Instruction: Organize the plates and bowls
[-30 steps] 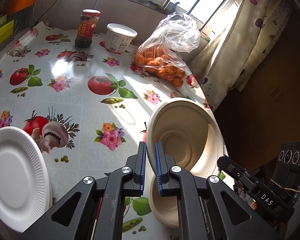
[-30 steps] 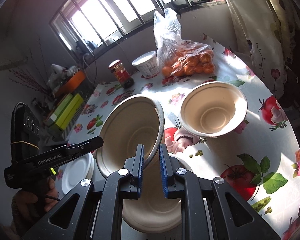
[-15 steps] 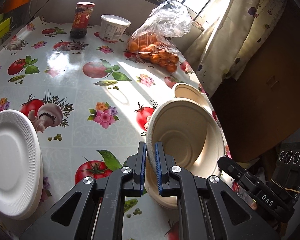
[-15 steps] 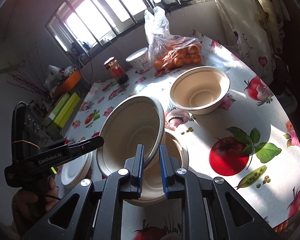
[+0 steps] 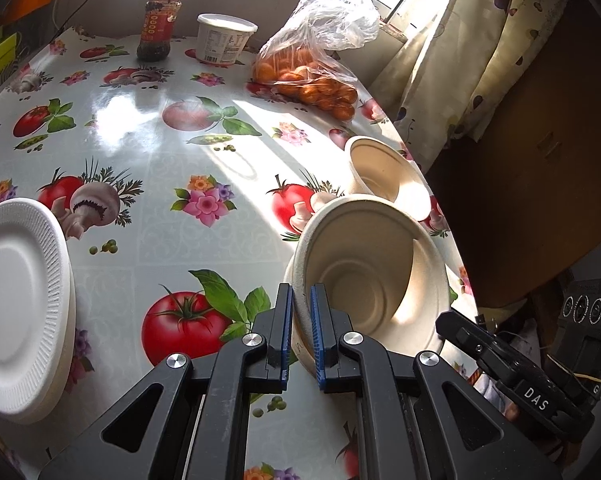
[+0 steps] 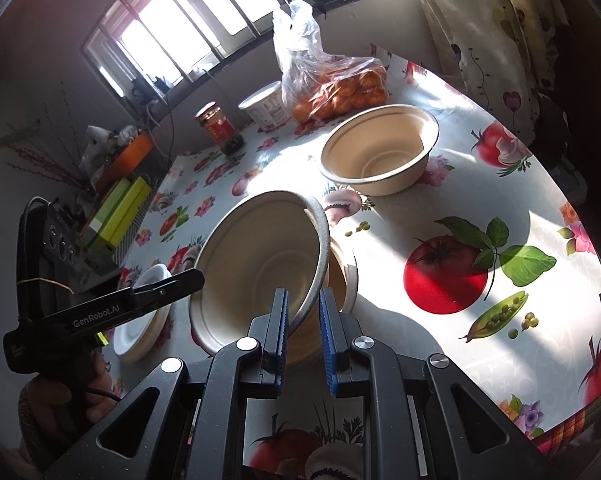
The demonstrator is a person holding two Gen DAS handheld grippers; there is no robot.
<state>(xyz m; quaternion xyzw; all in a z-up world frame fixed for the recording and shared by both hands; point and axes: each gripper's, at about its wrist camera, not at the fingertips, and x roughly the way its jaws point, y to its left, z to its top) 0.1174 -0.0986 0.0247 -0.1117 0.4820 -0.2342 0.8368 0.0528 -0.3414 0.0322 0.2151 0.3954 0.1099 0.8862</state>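
My left gripper (image 5: 299, 316) is shut on the left rim of a beige paper bowl (image 5: 364, 276), tilted over another bowl beneath it. My right gripper (image 6: 303, 322) is shut on the opposite rim of the same beige bowl (image 6: 260, 264), held tilted above the lower bowl (image 6: 346, 276). A third beige bowl (image 6: 380, 152) stands alone farther back; it also shows in the left wrist view (image 5: 384, 176). A stack of white foam plates (image 5: 18, 300) sits at the table's left, also seen in the right wrist view (image 6: 140, 320).
A bag of oranges (image 5: 312, 80), a white tub (image 5: 224, 40) and a sauce jar (image 5: 158, 26) stand at the back of the table (image 5: 148, 160). Curtains (image 5: 480, 60) hang at the right. The table's right edge is close to the bowls.
Both grippers have carried the held bowl back toward the near edge and lowered it over the bowl beneath. The lone third bowl now lies farther away.
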